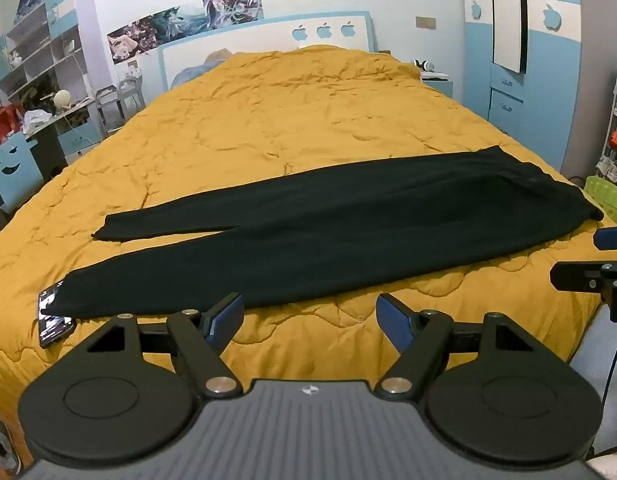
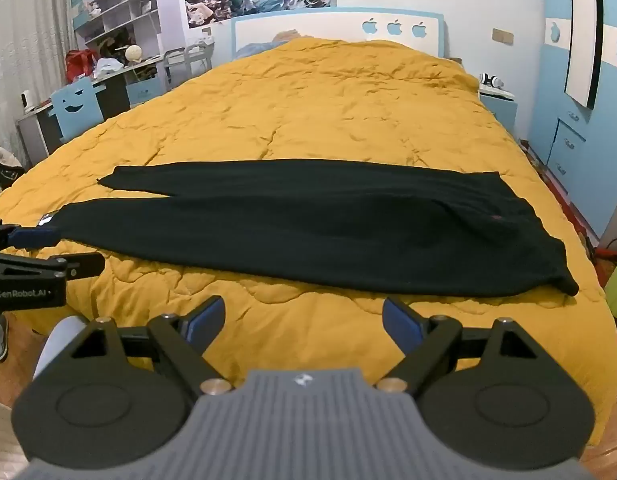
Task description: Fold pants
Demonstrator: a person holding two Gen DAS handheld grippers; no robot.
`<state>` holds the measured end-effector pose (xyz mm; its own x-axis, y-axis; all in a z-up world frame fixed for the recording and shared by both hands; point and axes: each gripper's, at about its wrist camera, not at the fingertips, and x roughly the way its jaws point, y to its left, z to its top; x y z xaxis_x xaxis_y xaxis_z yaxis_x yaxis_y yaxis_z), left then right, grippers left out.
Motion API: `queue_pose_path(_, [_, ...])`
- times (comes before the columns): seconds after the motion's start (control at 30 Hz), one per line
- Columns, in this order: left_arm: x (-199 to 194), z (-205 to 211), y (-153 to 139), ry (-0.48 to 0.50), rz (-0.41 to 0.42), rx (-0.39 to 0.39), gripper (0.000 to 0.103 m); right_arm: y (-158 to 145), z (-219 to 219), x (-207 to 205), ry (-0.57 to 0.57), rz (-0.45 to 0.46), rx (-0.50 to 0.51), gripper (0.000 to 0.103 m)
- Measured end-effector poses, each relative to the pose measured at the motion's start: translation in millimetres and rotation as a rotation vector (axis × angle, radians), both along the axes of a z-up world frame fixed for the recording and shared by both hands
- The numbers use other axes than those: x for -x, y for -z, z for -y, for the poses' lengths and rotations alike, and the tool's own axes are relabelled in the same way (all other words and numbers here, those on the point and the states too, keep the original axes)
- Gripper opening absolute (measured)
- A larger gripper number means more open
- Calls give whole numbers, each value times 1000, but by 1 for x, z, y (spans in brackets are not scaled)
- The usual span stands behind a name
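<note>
Black pants lie flat across the near part of a bed with a yellow quilt, waistband to the right, both legs stretching left and slightly apart at the cuffs. They also show in the right wrist view. My left gripper is open and empty, above the quilt just in front of the near leg. My right gripper is open and empty, in front of the pants near the waist end. Each gripper shows at the edge of the other's view.
A phone lies on the quilt by the near cuff. A desk and a blue chair stand left of the bed, a blue wardrobe right. A green basket sits at the right bed corner.
</note>
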<state>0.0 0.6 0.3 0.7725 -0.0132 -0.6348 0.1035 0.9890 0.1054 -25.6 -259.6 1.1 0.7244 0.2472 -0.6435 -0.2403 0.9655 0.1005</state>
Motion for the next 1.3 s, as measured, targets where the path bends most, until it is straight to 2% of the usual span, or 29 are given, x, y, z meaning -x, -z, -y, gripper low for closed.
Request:
queue_pose_path(0.7, [4,3,-5,64,4,-8,88,-5,-8,2,-29,0,6,82])
queue_pose_path(1.3, [7,9,-3,73,6,-13,88,-4,-10,3,-34,1,9,82])
